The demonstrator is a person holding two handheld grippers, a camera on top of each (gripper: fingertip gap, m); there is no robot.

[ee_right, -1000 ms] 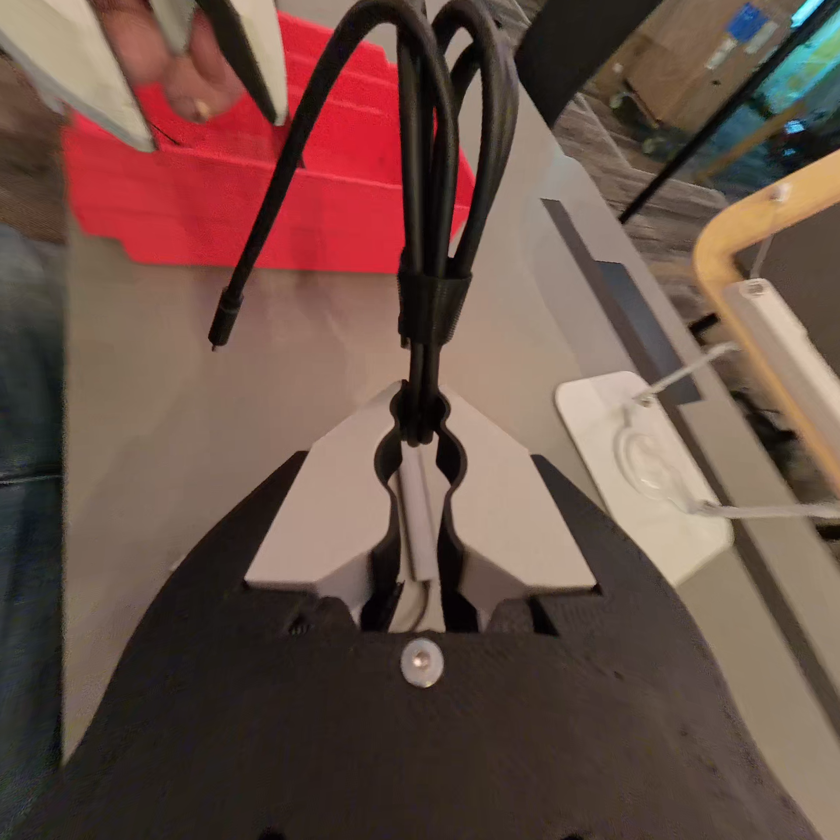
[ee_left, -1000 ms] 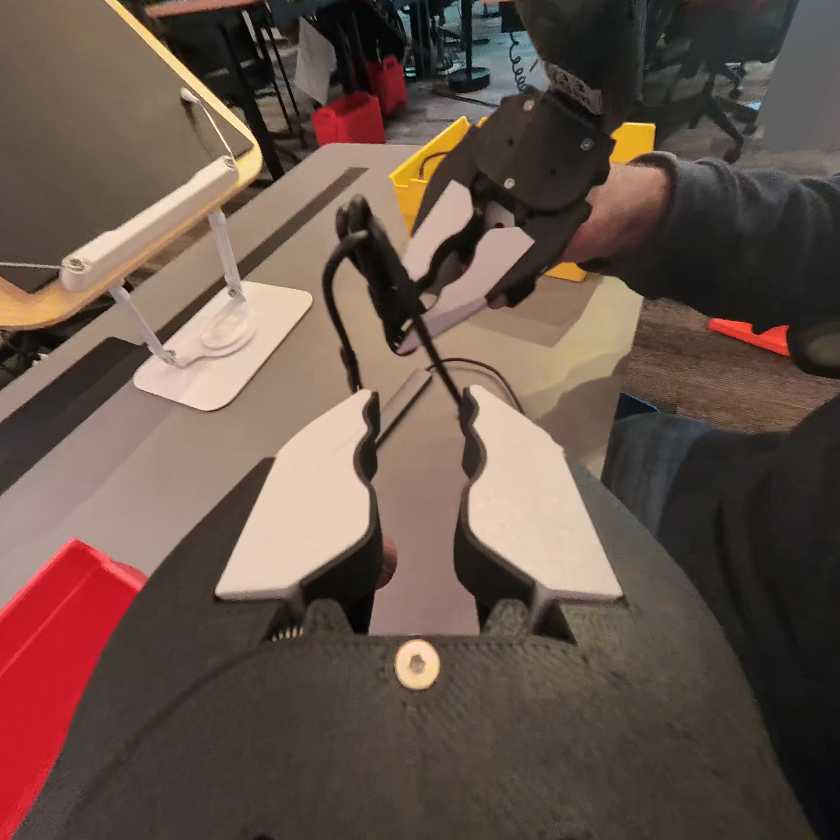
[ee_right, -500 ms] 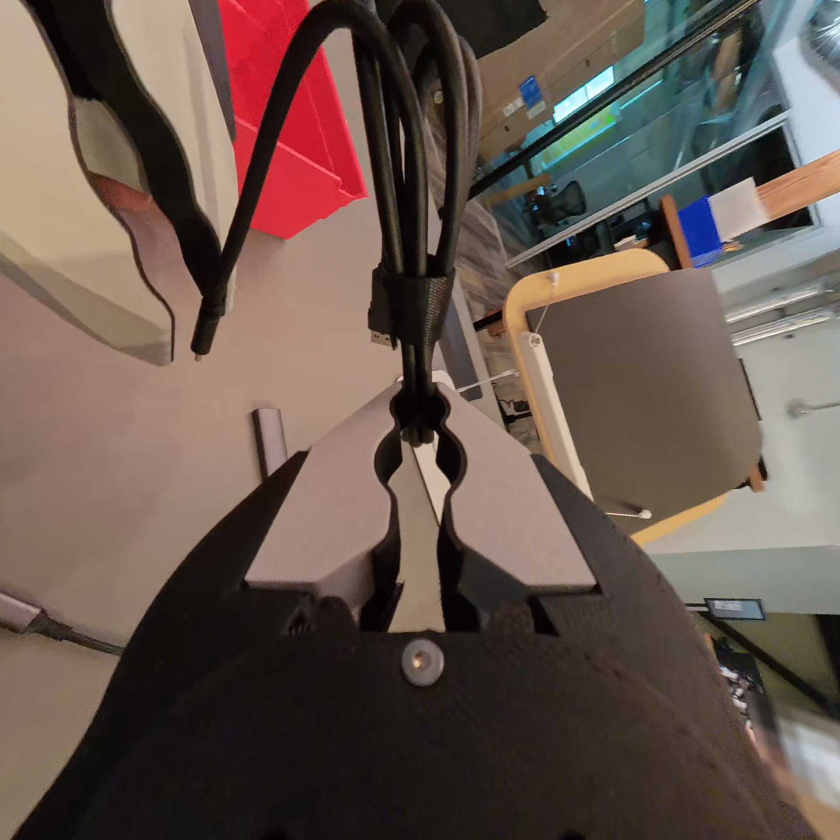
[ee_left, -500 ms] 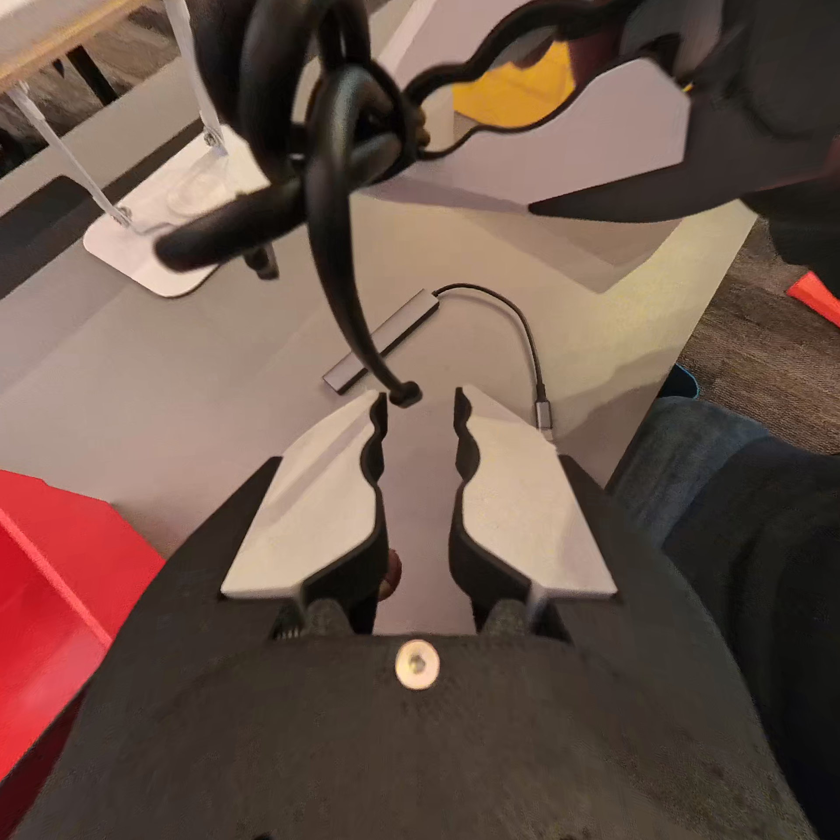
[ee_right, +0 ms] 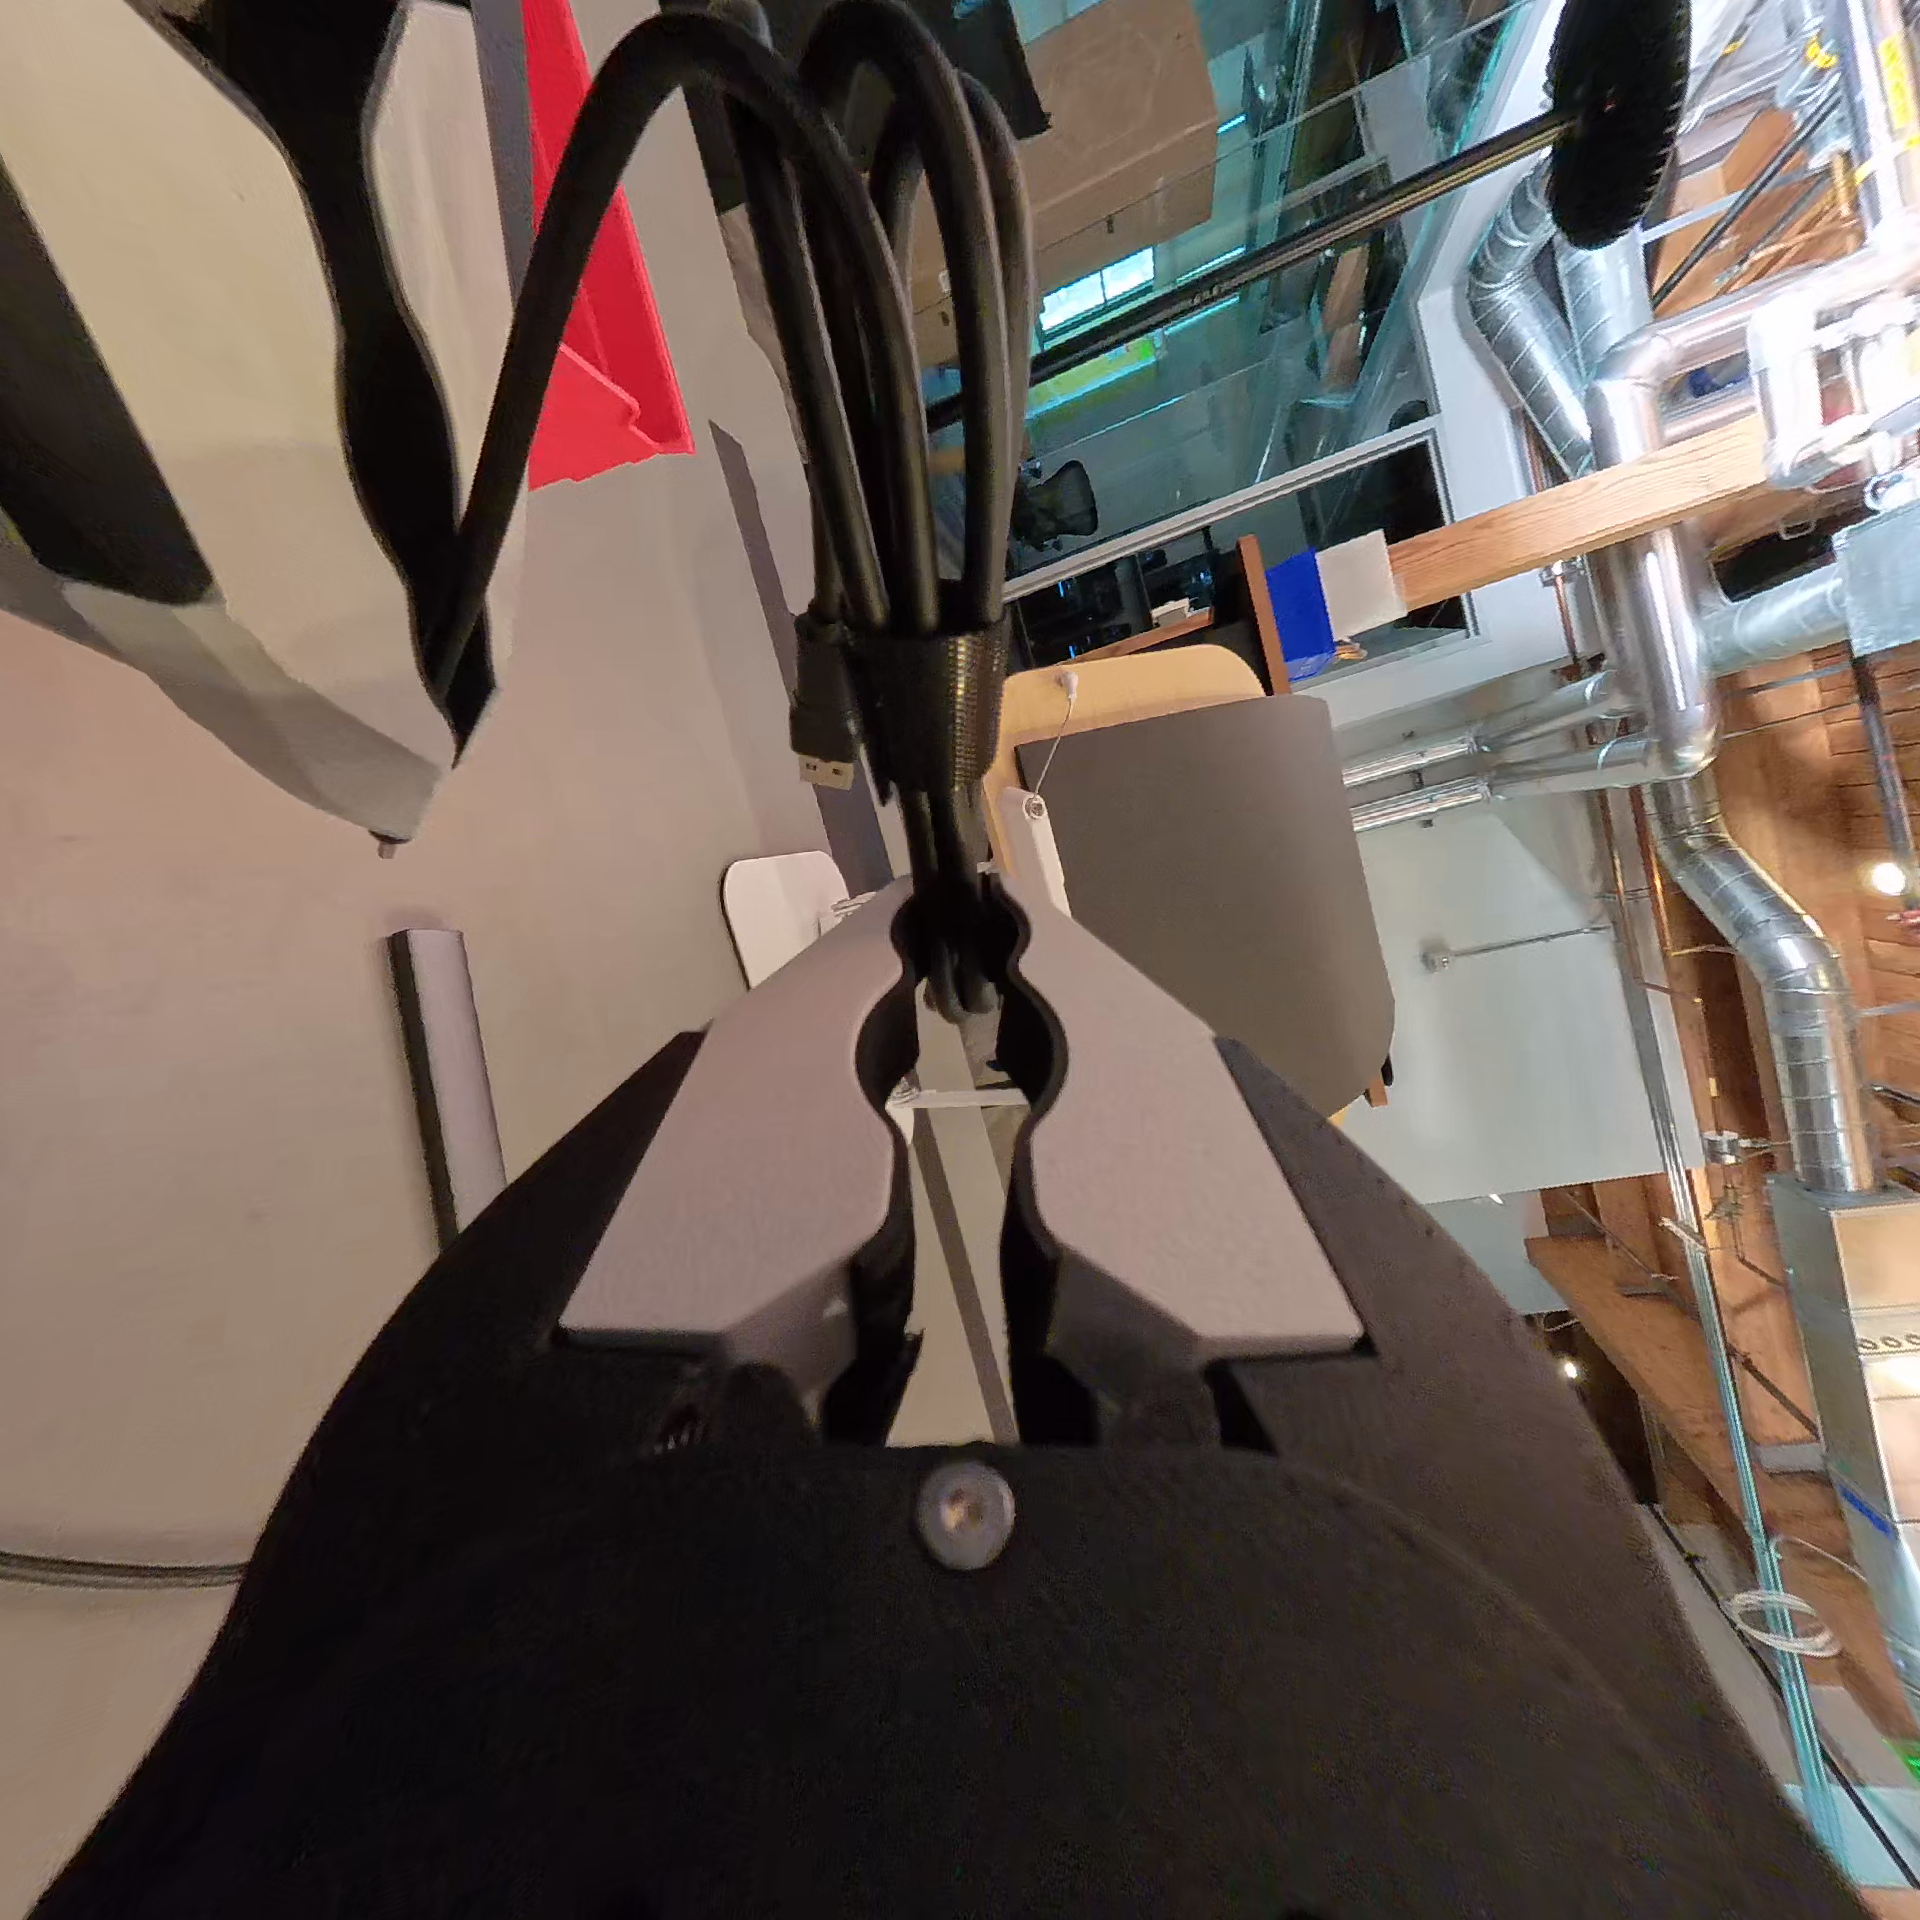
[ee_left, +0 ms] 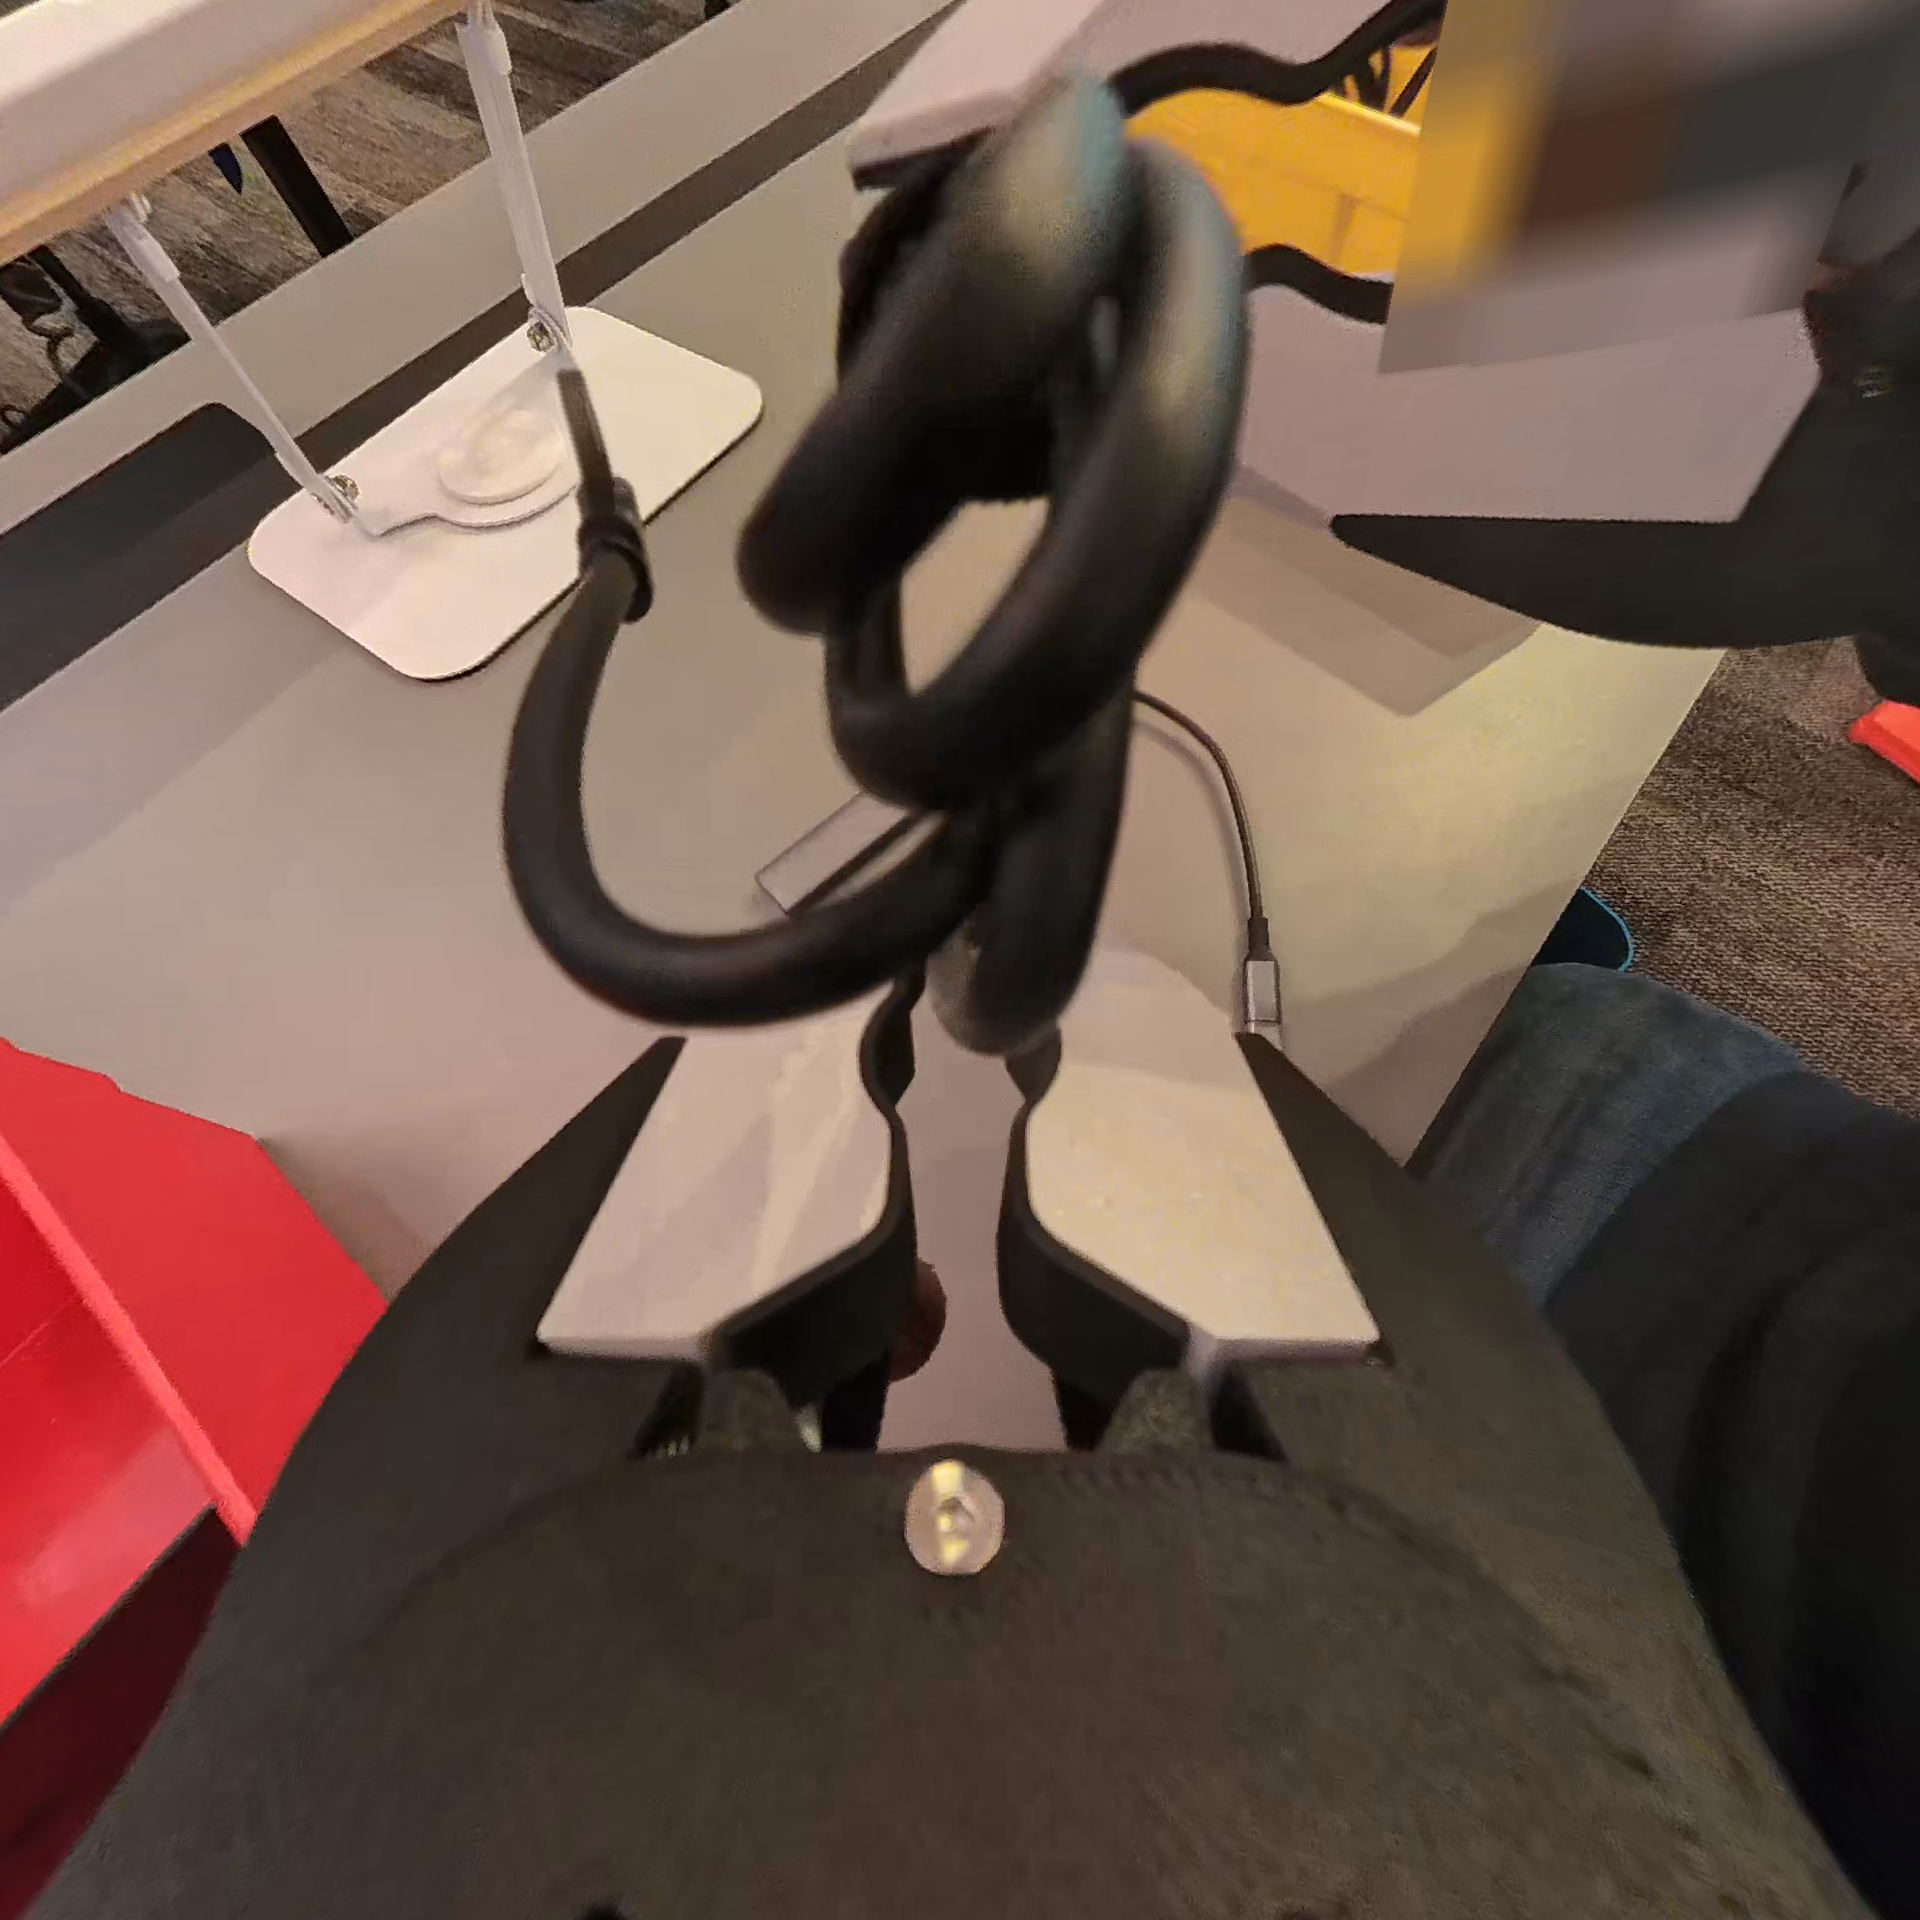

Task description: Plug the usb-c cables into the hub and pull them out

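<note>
A black cable bundle (ee_right: 914,416), tied with a strap (ee_right: 925,707), hangs in the air; it also shows blurred in the left wrist view (ee_left: 1039,468). My right gripper (ee_right: 951,914) is shut on the bundle just below the strap. The bundle's free end runs between the jaws of my left gripper (ee_right: 436,758), and its plug tip pokes out past them. In its own view my left gripper (ee_left: 961,1034) has a narrow gap; whether it pinches the cable does not show. The grey hub (ee_left: 821,862) lies on the table under the bundle, and in the right wrist view (ee_right: 447,1060).
The hub's short lead ends in a silver plug (ee_left: 1257,987) near the table's right edge. A red bin (ee_left: 104,1299) is at the left, a white stand base (ee_left: 499,488) behind, a yellow bin (ee_left: 1268,156) far back. A person's leg (ee_left: 1662,1195) is at the right. The left tips stand about 15 centimeters off the grey hub (ee_left: 821,862). It turns up in the right wrist view (ee_right: 429,994) as well.
The bundle has come closer to my left gripper and its free end now lies between the left jaws. The left jaws' gap has narrowed. The right gripper has tilted further and keeps its hold.
</note>
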